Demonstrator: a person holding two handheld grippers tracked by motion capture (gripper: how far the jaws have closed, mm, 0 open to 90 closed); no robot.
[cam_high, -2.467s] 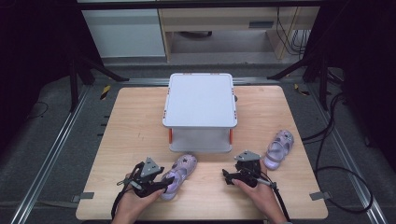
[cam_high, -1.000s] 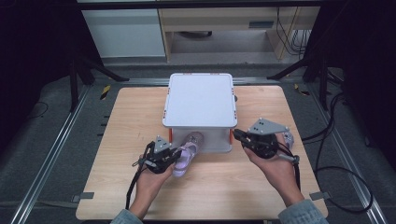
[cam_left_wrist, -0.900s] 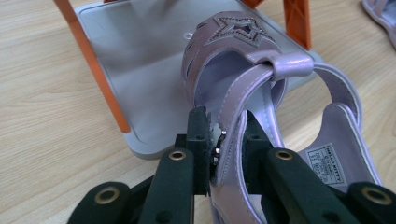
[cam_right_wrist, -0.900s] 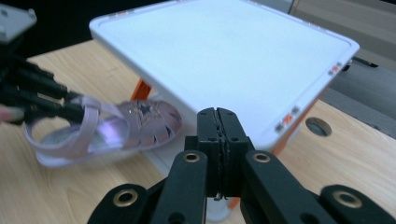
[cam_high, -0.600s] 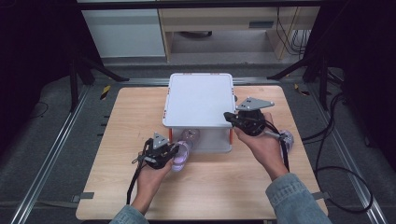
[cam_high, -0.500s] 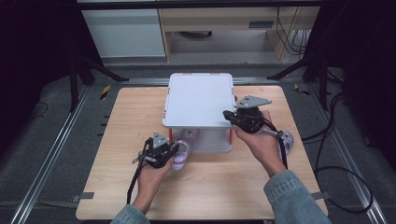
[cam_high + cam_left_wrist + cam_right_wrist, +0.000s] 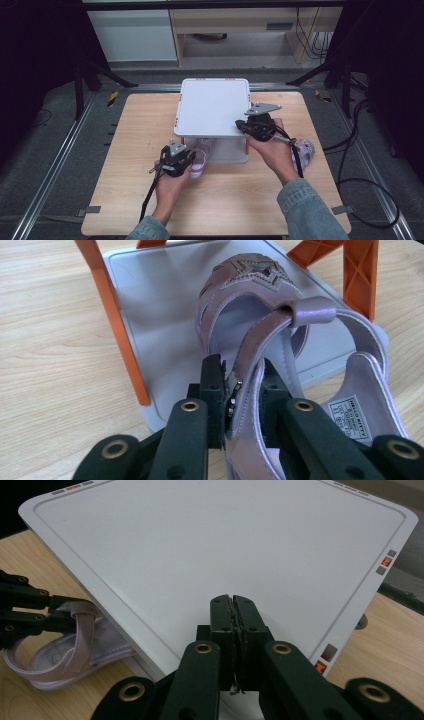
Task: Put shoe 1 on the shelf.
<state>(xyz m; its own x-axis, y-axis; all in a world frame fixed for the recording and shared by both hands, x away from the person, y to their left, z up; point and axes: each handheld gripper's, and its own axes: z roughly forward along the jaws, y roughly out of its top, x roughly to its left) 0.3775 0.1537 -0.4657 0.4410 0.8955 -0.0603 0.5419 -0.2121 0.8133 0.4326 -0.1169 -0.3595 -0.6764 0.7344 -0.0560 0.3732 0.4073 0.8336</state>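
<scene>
The lilac sandal [image 7: 260,365] lies with its toe on the lower grey shelf [image 7: 160,305] of the white rack [image 7: 212,107], heel jutting over the table [image 7: 135,150]. The left gripper [image 7: 240,385] pinches its strap. The right gripper [image 7: 233,615], jaws closed and empty, hovers above the rack's top. A second sandal [image 7: 305,149] lies beside the right wrist.

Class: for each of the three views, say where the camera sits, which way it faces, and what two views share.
High view: above the table, looking down; forearms and both tongs show.
Left gripper view: on the left tongs, facing the lilac sandal they clamp.
Right gripper view: on the right tongs, shut, facing the white shelf top.
Shared: the sandal and shelf.
</scene>
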